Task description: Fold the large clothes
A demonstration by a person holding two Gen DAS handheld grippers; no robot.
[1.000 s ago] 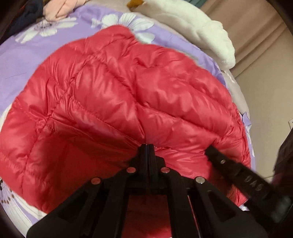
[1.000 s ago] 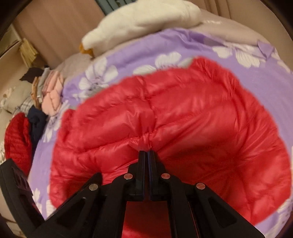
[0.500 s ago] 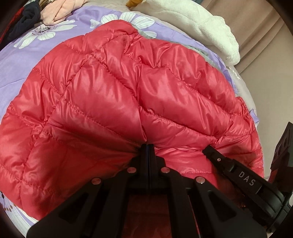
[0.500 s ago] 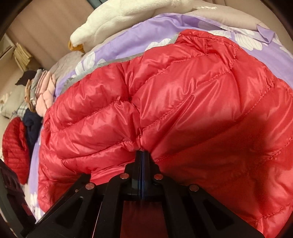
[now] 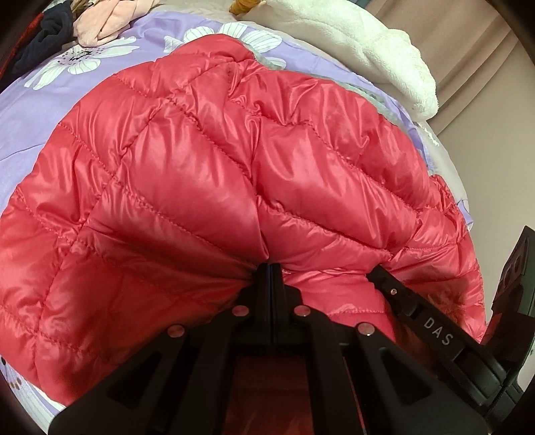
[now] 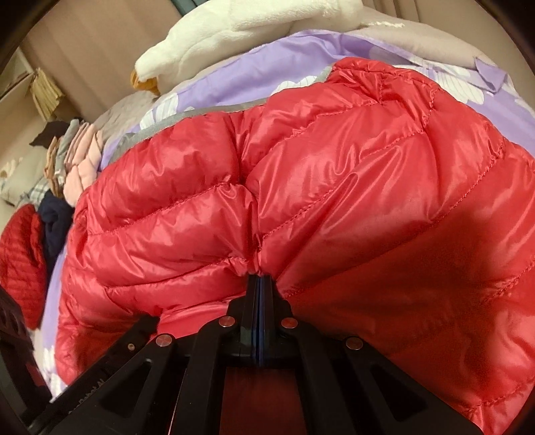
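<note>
A shiny red quilted down jacket (image 5: 207, 174) fills most of both wrist views and lies over a lilac flowered bedspread (image 5: 40, 110). My left gripper (image 5: 270, 266) is shut on a pinch of the jacket's near edge. Close to its right, the right gripper (image 5: 378, 276) also bites the same edge. In the right wrist view the right gripper (image 6: 260, 276) is shut on bunched red jacket (image 6: 334, 187) fabric, with the left gripper's black finger (image 6: 147, 323) at the lower left. A grey lining edge (image 6: 207, 112) shows behind the jacket's far side.
A white plush toy (image 6: 240, 26) lies at the bed's far end. Folded clothes in pink, grey and navy (image 6: 77, 160) are stacked at the bed's side, with a dark red quilted garment (image 6: 21, 264) beside them. A beige wall and curtain (image 5: 468, 67) stand beyond the bed.
Both grippers have carried the jacket's near edge forward over the rest of it. The jacket now looms larger and hides more of the bedspread. Both stayed shut on the fabric.
</note>
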